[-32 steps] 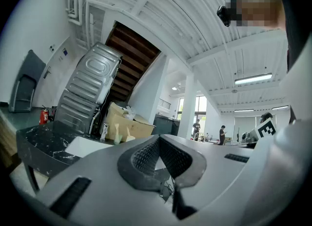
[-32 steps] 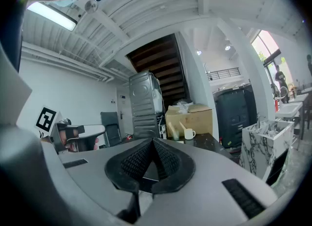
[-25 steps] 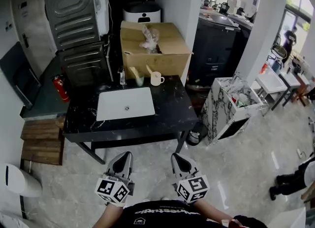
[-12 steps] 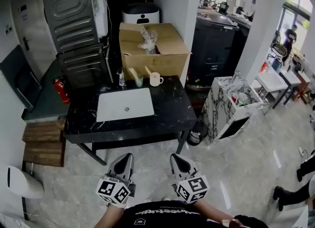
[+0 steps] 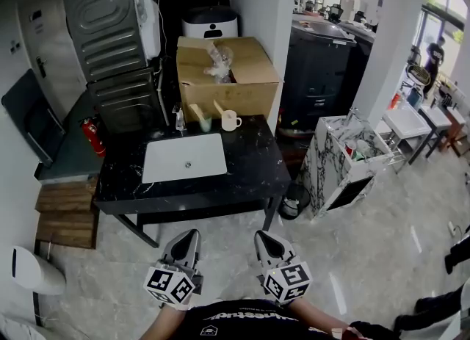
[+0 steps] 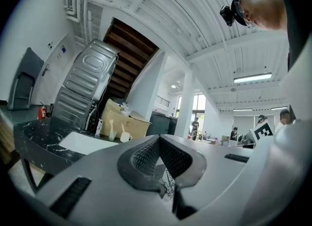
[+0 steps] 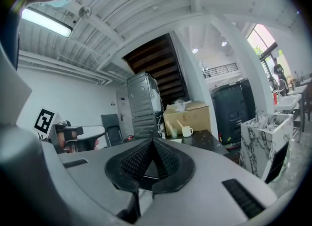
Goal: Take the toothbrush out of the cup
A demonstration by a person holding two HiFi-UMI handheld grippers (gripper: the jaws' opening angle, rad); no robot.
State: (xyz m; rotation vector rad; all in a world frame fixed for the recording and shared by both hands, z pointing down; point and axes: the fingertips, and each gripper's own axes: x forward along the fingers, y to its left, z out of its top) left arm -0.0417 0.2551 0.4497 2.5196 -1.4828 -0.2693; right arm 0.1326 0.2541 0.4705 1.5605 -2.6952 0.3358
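**Holding both grippers shut, well short of the counter**

Left gripper [image 5: 188, 234] and right gripper [image 5: 264, 235] are sitting closed and empty at lower centre, with open floor [image 5: 220, 217] lying between them and the black counter's [image 5: 253, 162] near edge. The white cup [image 5: 230, 120] is standing at the far edge, upper centre, just before the cardboard box [image 5: 253, 74]. The toothbrush [image 5: 219, 106] is leaning out of it, too small to resolve.

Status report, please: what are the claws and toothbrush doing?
Left gripper, right gripper: shut, empty. Pale toothbrush in white ceramic mug on black marble table, untouched. Nothing blocking.
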